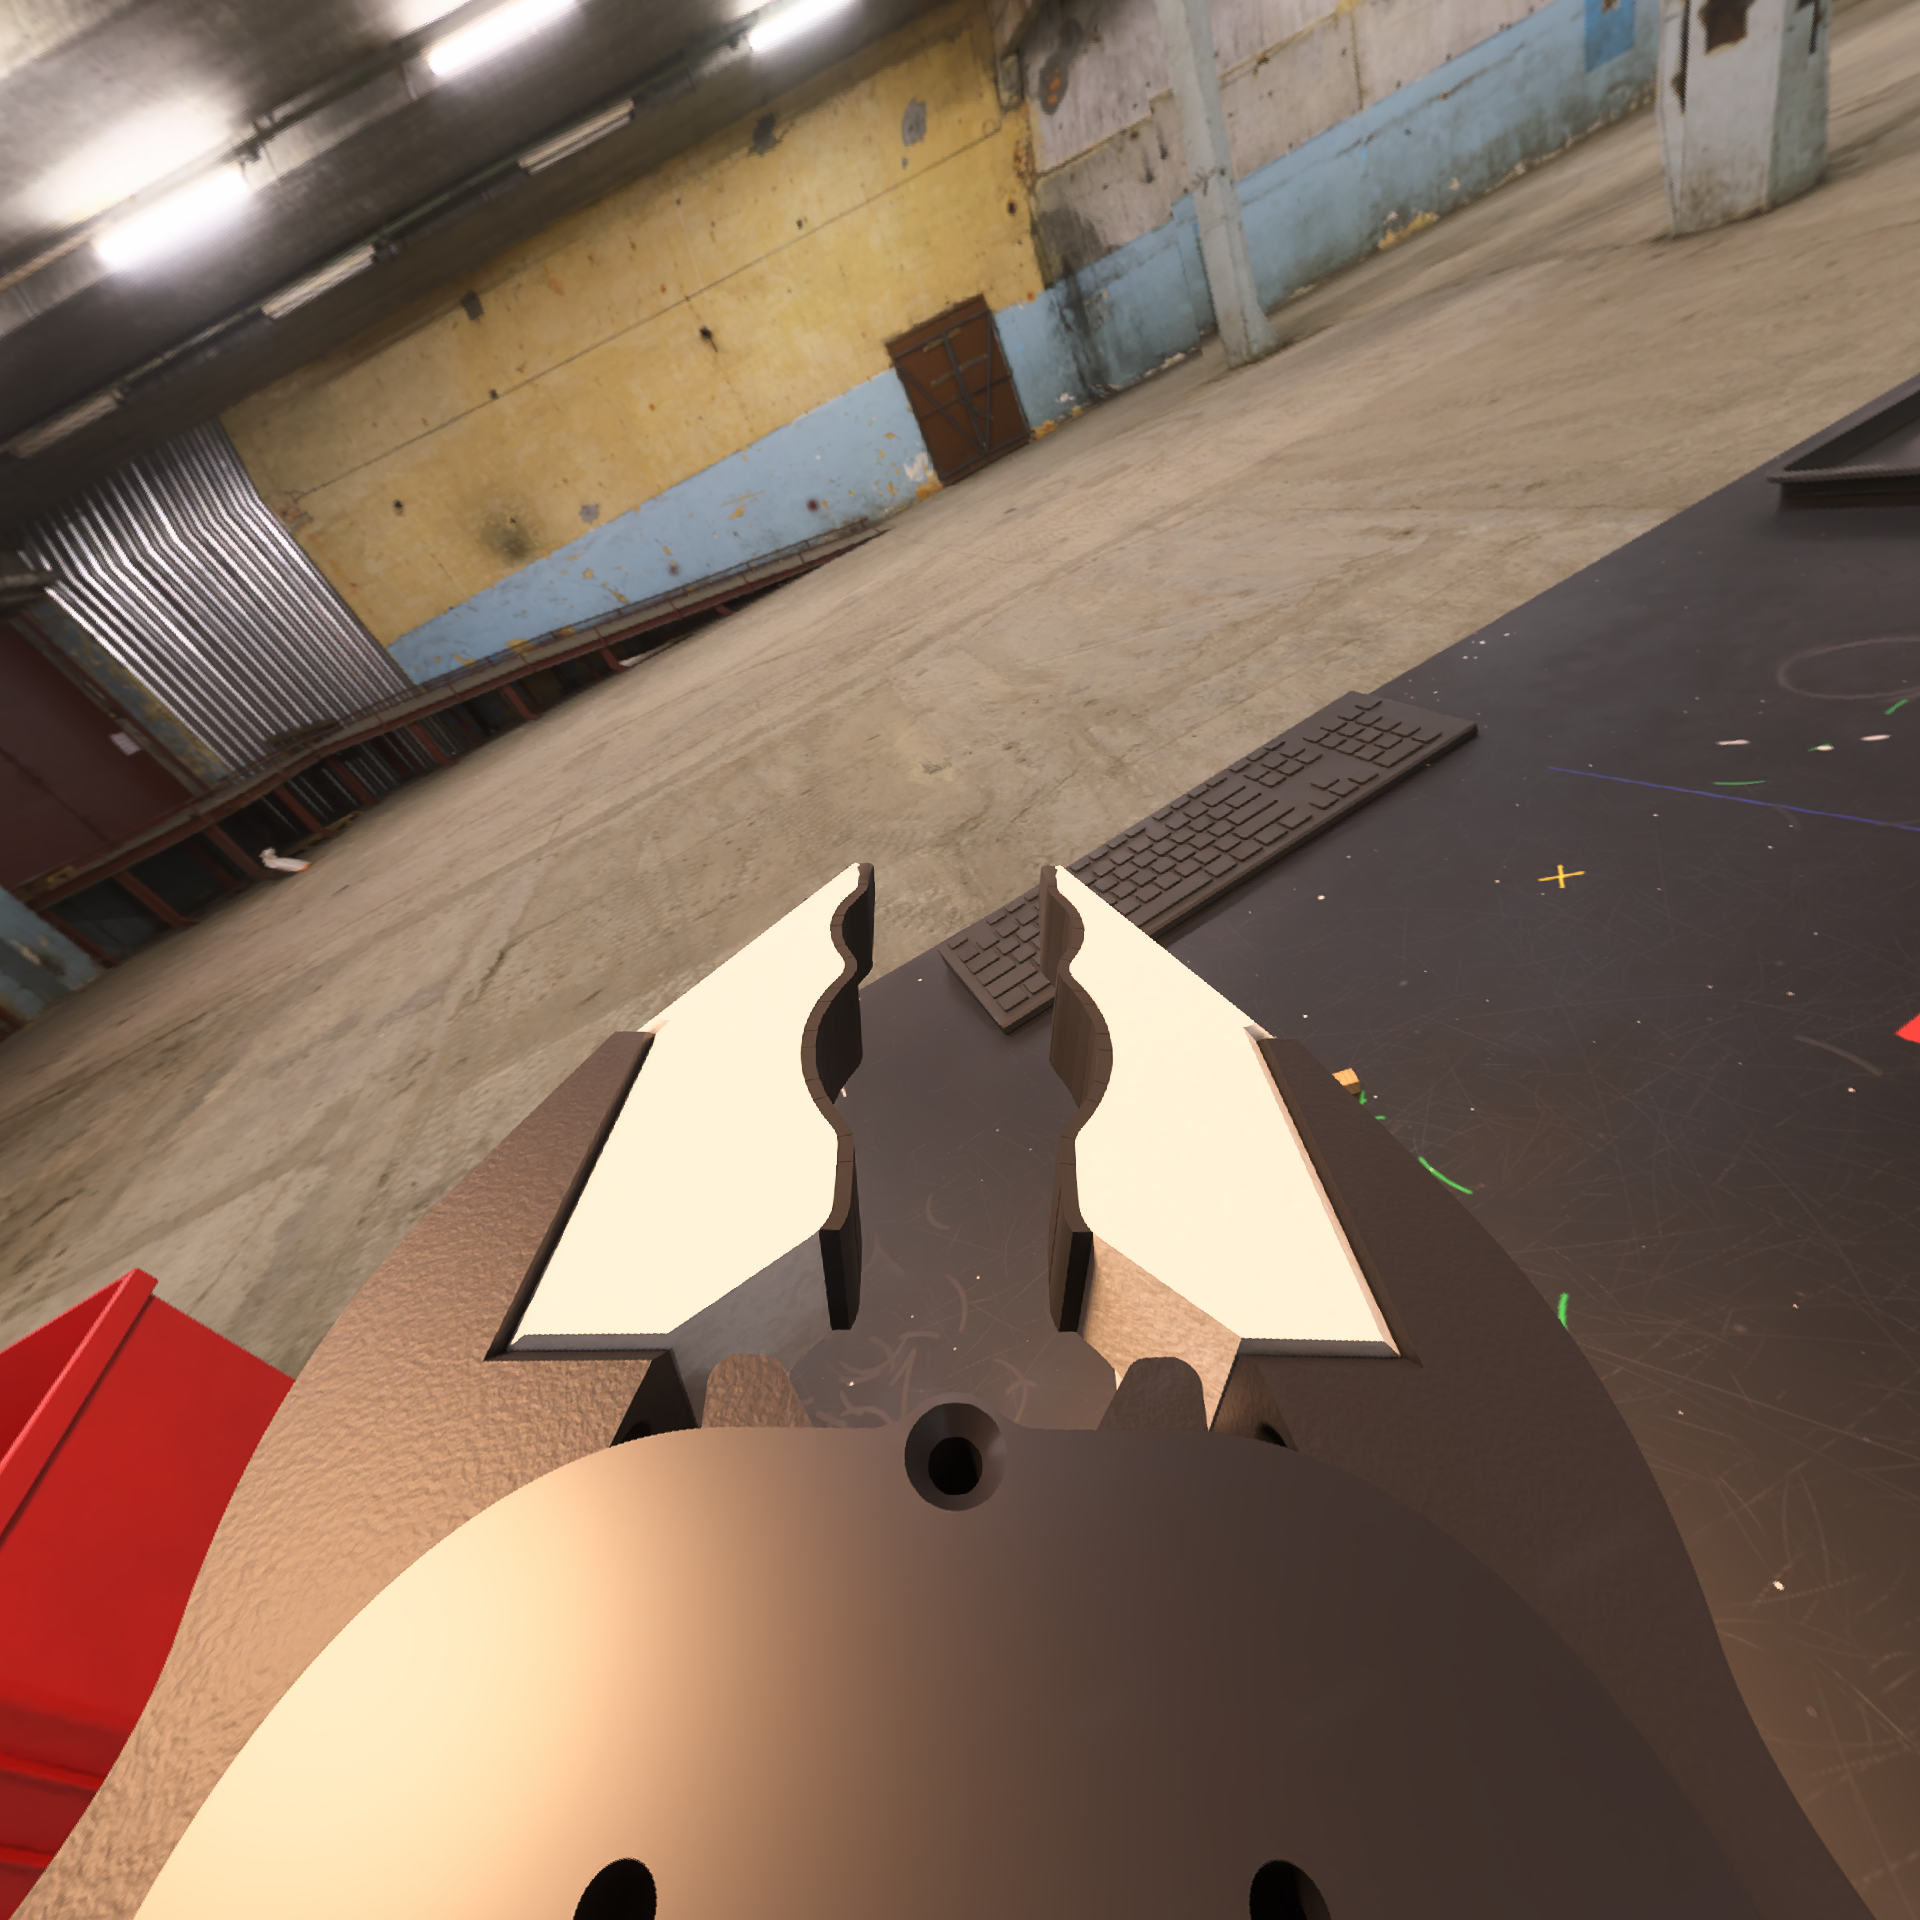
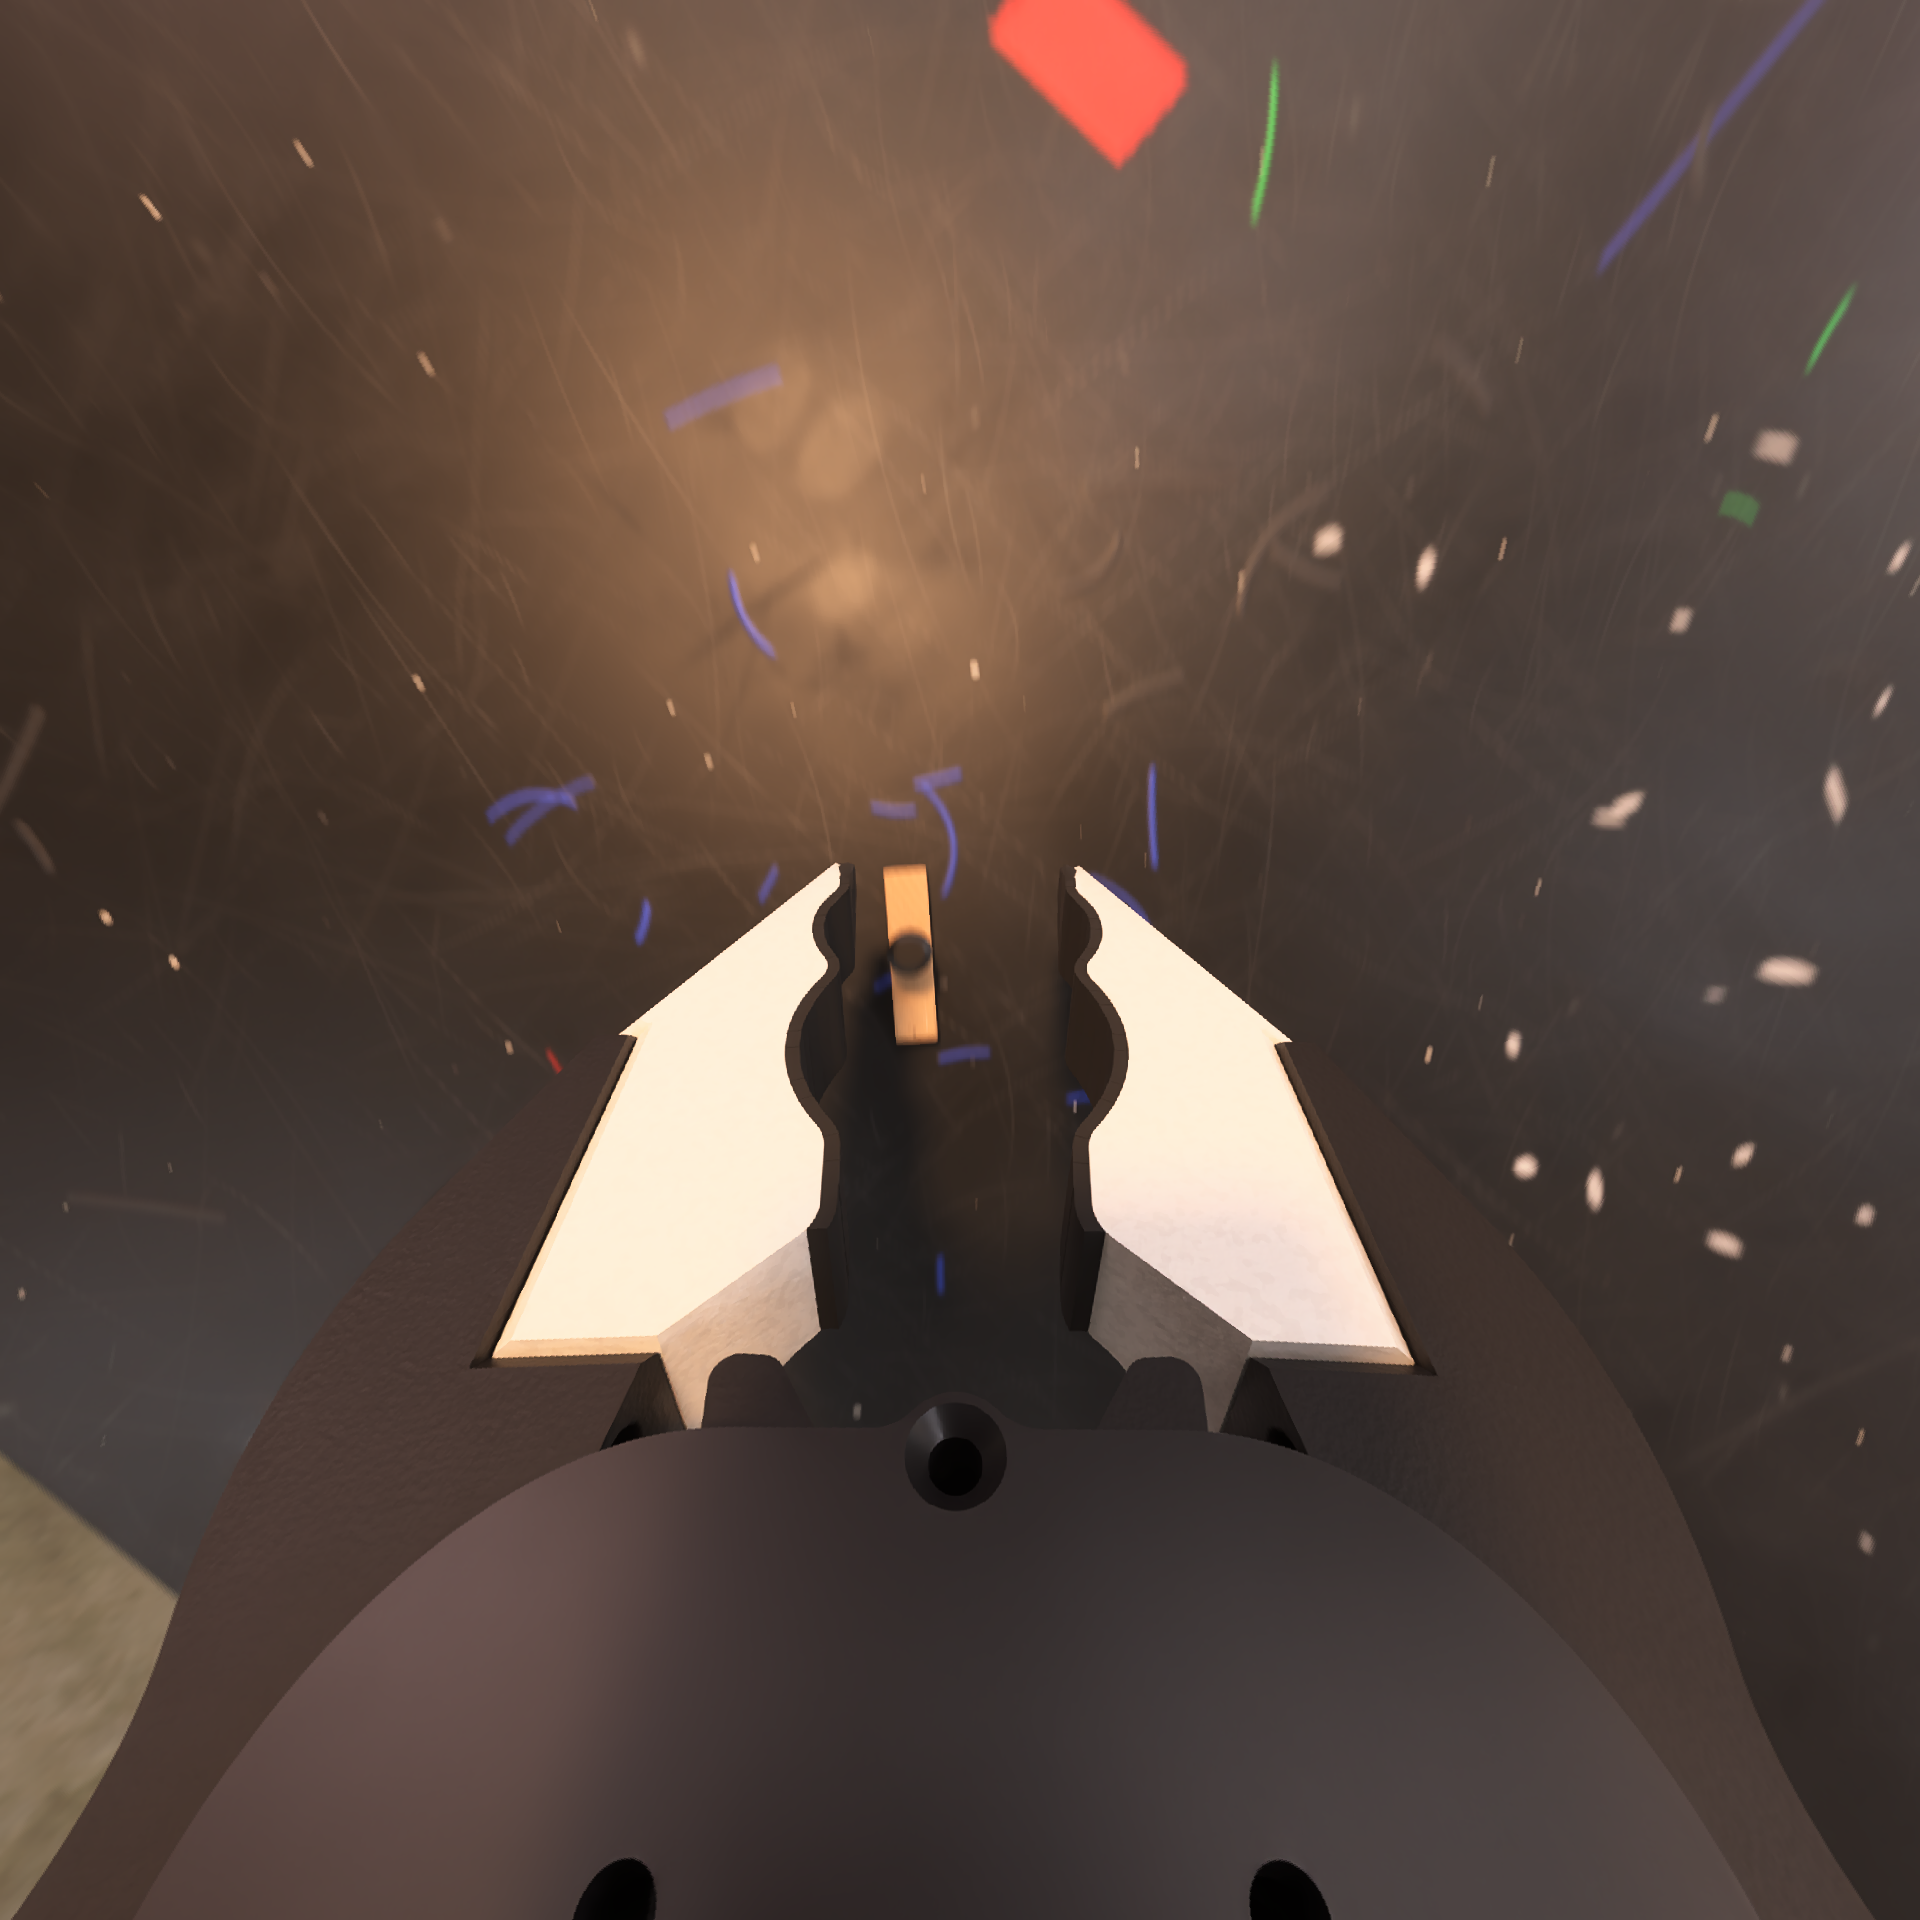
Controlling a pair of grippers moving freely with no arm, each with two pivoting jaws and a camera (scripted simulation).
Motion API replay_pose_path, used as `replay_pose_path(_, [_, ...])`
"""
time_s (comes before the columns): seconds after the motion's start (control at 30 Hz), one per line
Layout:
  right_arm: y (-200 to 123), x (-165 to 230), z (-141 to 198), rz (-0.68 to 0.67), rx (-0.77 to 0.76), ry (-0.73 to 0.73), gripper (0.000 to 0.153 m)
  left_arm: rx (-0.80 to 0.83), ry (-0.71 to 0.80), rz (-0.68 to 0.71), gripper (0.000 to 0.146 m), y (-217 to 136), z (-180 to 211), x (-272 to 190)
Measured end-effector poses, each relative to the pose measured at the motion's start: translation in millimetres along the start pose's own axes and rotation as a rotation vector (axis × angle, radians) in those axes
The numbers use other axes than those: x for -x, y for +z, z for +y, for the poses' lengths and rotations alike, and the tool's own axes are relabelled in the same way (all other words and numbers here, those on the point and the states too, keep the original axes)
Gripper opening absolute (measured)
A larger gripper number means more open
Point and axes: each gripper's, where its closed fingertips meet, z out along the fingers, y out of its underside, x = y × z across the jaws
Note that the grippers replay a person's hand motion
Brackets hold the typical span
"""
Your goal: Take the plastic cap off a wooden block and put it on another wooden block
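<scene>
In the right wrist view a narrow wooden block (image 2: 908, 987) lies on the dark table, seen from above between my open fingers and nearer the left one. A small dark round cap (image 2: 910, 951) sits on it. My right gripper (image 2: 956, 878) is open and empty, pointing down over the block. In the left wrist view my left gripper (image 1: 958, 883) is open and empty, held over the table's left edge. A small piece of a wooden block (image 1: 1348, 1081) peeks out beside its right finger.
A dark keyboard (image 1: 1226, 831) lies along the table's far edge. A dark tray (image 1: 1860, 457) sits at the far right corner. A red box (image 1: 94, 1507) stands low at the left. A red patch (image 2: 1091, 73) marks the scratched table (image 1: 1610, 1039).
</scene>
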Motion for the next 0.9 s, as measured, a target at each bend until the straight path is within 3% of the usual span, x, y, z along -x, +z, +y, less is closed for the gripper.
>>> replay_pose_path(0.23, [8, 14, -93, -0.023, -0.159, -0.179, 0.043, -0.038, -0.041, -0.034, 0.032, -11, -3, 15])
replay_pose_path(0.43, [32, 31, -195, -0.118, -0.244, -0.345, 0.033, -0.062, -0.059, -0.042, 0.031, -17, -6, 20])
replay_pose_path(0.67, [114, 22, -323, -0.236, -0.170, -0.443, 0.023, -0.070, -0.064, -0.044, 0.031, -20, -6, 23])
replay_pose_path(0.9, [201, 9, -355, -0.205, 0.066, -0.679, 0.024, -0.082, -0.082, -0.060, 0.031, -24, -5, 32])
